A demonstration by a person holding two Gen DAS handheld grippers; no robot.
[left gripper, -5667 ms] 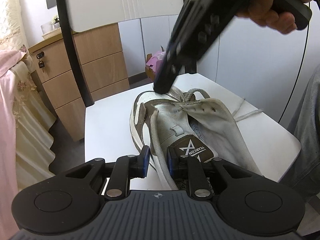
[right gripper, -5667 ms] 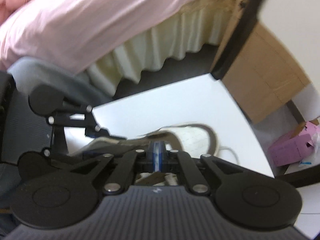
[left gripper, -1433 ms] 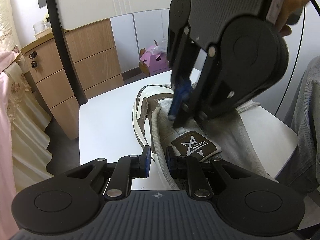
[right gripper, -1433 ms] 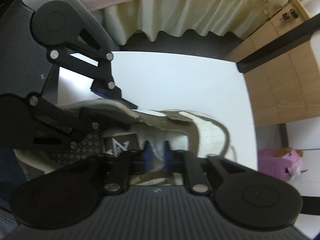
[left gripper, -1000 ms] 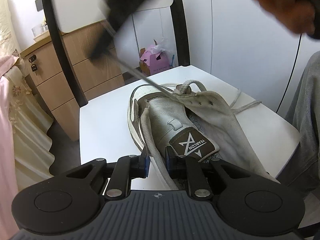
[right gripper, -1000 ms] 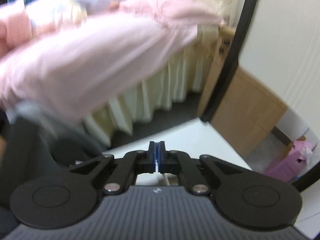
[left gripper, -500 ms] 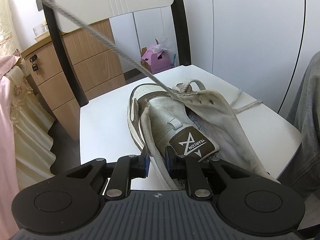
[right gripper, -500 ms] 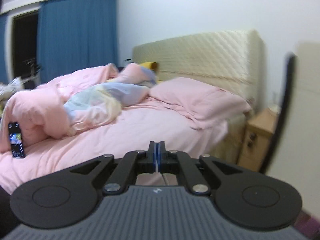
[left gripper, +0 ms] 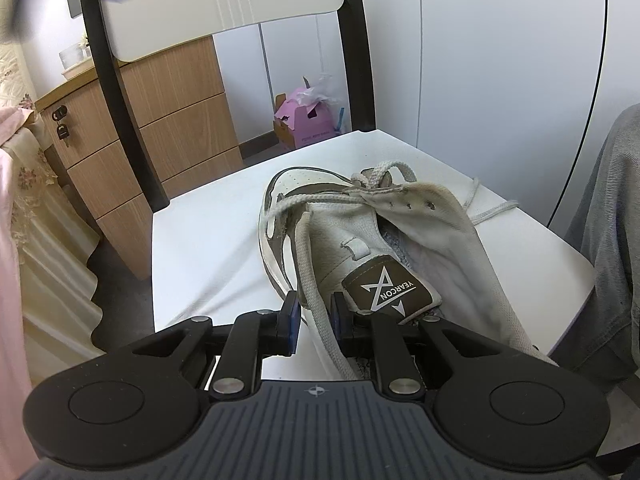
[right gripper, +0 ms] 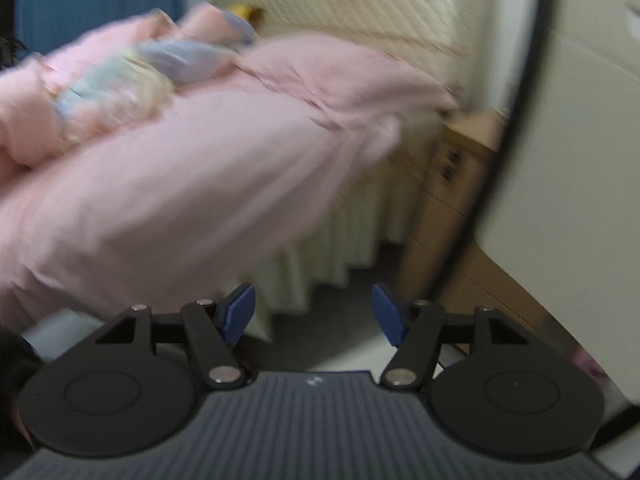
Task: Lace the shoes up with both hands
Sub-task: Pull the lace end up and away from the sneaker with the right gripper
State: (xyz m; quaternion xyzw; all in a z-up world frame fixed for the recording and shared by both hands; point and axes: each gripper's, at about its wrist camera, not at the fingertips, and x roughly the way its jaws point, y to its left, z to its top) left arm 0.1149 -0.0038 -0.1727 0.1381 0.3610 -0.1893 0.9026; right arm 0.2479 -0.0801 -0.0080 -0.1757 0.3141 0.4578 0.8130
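My left gripper [left gripper: 314, 320] is pinching the eyelet flap [left gripper: 316, 280] of the shoe [left gripper: 360, 248], its blue pads [left gripper: 291, 316] narrowed on that strip, pinning the shoe on the white chair seat [left gripper: 208, 248]. My right gripper [right gripper: 314, 314] is away from the shoe, jaws opening with nothing between them, facing the pink bedding [right gripper: 180, 168]. The lace [left gripper: 316, 200] lies slack across the toe end, with a loop above the eyelets and a loose tail [left gripper: 488, 212] trailing off on the seat's far side. I judge the lace soft, limp and light, so I would take it near its tip, where it is easiest to steer into a hole; the worn upper looks floppy and needs bracing. Beyond the seat are a wooden drawer unit [left gripper: 160, 120], a pink box [left gripper: 308, 124] on the floor and white cabinet doors [left gripper: 480, 60].
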